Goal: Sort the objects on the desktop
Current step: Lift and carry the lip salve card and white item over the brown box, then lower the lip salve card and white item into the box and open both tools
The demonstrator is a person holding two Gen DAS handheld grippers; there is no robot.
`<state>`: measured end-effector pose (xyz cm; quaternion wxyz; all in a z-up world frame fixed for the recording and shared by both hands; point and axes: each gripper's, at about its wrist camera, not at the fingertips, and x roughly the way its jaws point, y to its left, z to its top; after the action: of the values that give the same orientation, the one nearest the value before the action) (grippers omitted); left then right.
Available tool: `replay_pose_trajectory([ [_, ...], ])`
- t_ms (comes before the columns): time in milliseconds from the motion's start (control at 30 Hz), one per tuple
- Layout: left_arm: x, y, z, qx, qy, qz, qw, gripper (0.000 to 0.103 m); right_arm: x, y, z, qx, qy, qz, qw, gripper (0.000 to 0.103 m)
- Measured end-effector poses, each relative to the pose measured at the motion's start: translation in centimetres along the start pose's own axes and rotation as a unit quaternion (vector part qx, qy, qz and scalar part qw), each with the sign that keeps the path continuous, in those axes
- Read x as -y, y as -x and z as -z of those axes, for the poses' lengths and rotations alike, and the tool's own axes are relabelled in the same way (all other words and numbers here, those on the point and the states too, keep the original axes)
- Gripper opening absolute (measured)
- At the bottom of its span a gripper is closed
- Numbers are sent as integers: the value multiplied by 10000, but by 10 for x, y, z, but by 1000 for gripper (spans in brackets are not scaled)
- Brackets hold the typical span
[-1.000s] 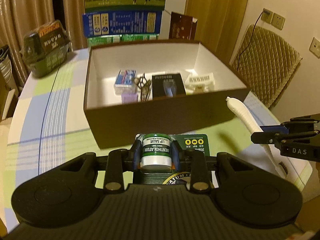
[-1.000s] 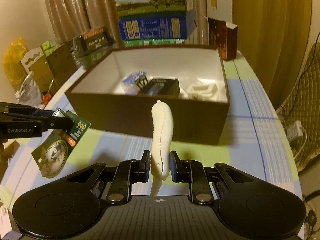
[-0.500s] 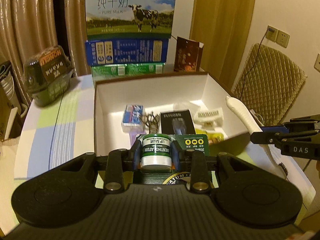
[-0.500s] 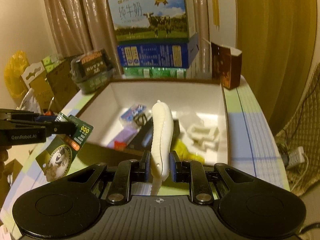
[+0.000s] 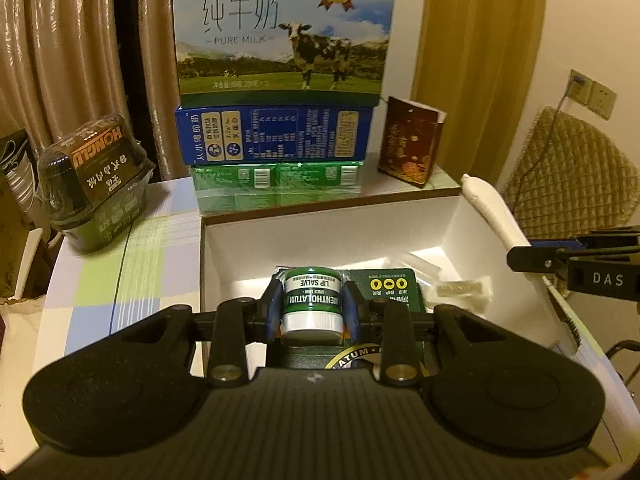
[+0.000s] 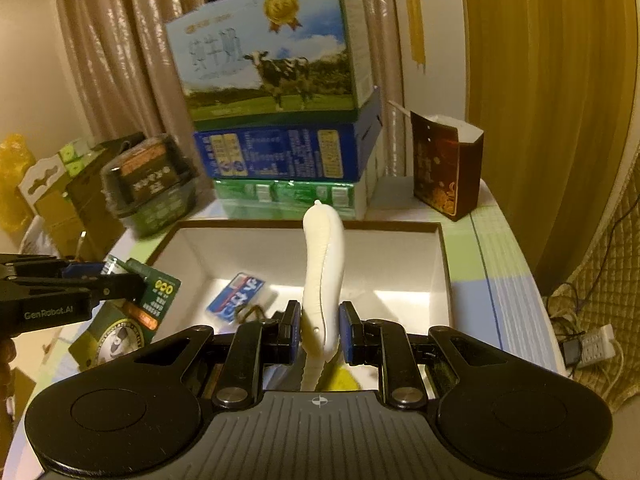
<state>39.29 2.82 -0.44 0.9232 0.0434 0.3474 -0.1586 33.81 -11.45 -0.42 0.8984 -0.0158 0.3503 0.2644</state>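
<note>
Left claw (image 5: 312, 312) clamps a green-and-white carded lip salve jar (image 5: 311, 300) above the open brown cardboard box with white lining (image 5: 320, 224) on the checked bench (image 5: 120, 272). Right claw (image 6: 320, 330) grips a cream curved plastic handle (image 6: 323, 272), upright over the same box.

Matt black ribbed plastic is seen on the left hand-held gripper (image 5: 312, 312). A glossy printed label is carried by the lip salve jar (image 5: 311, 304). Smooth matt cream plastic forms the razor handle (image 6: 322, 276). White paperboard lines the brown box (image 6: 400, 248). Checked cloth covers the desk (image 5: 120, 276).
</note>
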Motion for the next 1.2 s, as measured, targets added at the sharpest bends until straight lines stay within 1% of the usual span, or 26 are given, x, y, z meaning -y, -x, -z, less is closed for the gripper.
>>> replay_pose_trajectory([
  [233,-7,-42,-11,-295,103,-84,9995,27,13,-43,-8,-275,-117,209,9993,17],
  [567,-12,-89,-15,-660,7,-222,9976,27,21,-85,-10,-642,-84,297,9975,17],
  [733,-14,-107,-16,-777,-58,-221,9967,27,22,-100,-9,-799,-54,331,9962,17],
  [900,-13,-122,-19,-875,-166,-295,9956,27,24,-111,-8,-925,-40,361,9950,17],
  [1200,-11,-142,-22,-998,-255,-372,9940,27,29,-119,-8,-1033,-50,365,9940,17],
])
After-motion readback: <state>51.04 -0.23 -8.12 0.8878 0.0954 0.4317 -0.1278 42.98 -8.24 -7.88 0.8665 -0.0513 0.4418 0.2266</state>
